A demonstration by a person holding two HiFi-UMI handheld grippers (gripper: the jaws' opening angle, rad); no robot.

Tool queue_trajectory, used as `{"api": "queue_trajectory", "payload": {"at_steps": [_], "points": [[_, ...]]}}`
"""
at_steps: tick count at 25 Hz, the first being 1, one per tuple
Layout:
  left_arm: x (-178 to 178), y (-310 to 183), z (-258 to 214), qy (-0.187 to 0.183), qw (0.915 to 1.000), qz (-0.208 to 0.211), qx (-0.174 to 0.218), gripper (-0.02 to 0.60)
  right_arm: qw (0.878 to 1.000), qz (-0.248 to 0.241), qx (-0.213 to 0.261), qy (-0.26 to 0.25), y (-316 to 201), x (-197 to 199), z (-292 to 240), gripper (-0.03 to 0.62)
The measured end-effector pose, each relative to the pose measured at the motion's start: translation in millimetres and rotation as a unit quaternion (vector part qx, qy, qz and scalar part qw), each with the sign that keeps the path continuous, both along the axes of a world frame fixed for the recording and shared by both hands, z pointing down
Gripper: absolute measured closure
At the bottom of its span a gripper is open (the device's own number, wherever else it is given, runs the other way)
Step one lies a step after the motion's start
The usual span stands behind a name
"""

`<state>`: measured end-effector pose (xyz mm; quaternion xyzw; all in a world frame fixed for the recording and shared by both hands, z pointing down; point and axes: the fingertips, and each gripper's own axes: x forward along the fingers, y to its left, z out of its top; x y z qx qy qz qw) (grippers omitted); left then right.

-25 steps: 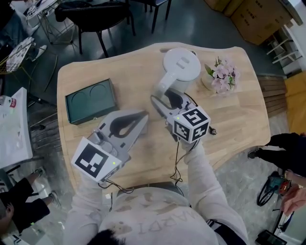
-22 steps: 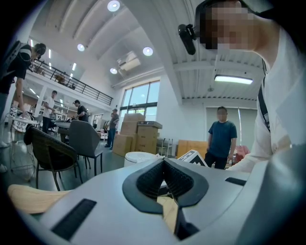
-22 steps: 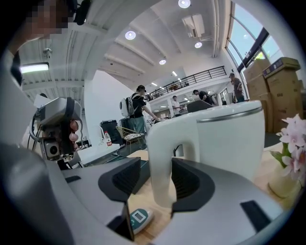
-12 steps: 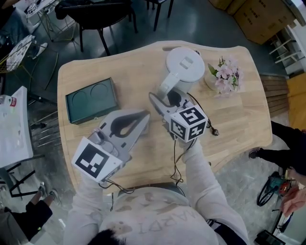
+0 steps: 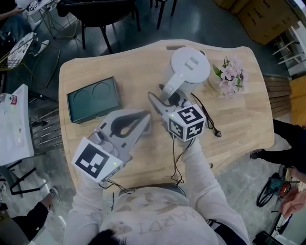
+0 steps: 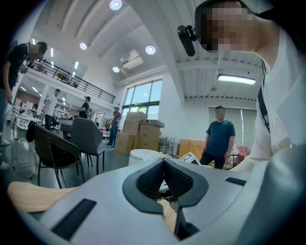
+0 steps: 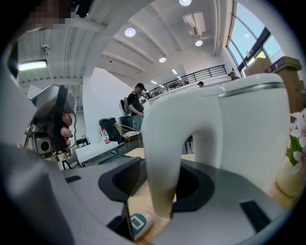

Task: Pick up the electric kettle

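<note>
R gripper (image 7: 160,184) has jaws part-open w/ the handle (image 7: 162,143) of the electric kettle (image 5: 190,64) between them, a gap still showing on one side: set around, not clamped, prob. ready to squeeze for a firm lift. Kettle stands by the desk's (image 5: 119,62) far edge, toward far-right corner, beside flowers (image 5: 230,76). L gripper (image 5: 143,119), jaws together & empty, hangs over near-left part, out of the way.

You stand over a pale wooden counter (image 5: 129,67) with rounded corners, set on a dark grey floor (image 5: 201,24). Black chairs (image 5: 95,9) sit at its far side, and brown cardboard boxes (image 5: 258,16) are stacked far right. Round recessed ceiling lights (image 6: 114,5) glow above tall windows (image 6: 143,98) and a railed mezzanine (image 6: 71,79).
</note>
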<state>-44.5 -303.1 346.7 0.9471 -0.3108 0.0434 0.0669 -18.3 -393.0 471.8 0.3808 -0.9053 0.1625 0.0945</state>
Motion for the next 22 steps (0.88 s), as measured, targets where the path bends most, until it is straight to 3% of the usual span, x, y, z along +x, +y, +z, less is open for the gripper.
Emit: {"api": "queue_trajectory", "payload": {"at_steps": [11, 15, 22], "points": [[-3.3, -2.7, 3.8, 0.002, 1.0000, -0.005, -0.003, 0.505, 1.000, 0.006, 0.000, 0.008, -5.8, -2.3, 7.3, 0.410], [-3.9, -2.5, 3.1, 0.002, 1.0000, -0.007, -0.004, 0.505, 0.999, 0.024, 0.009, 0.023, -9.7, 3.9, 8.4, 0.497], [-8.2, -1.4, 3.8, -0.002, 0.9999, -0.012, -0.006, 0.505, 0.999, 0.023, 0.027, 0.030, -9.2, 3.5, 6.0, 0.503]]}}
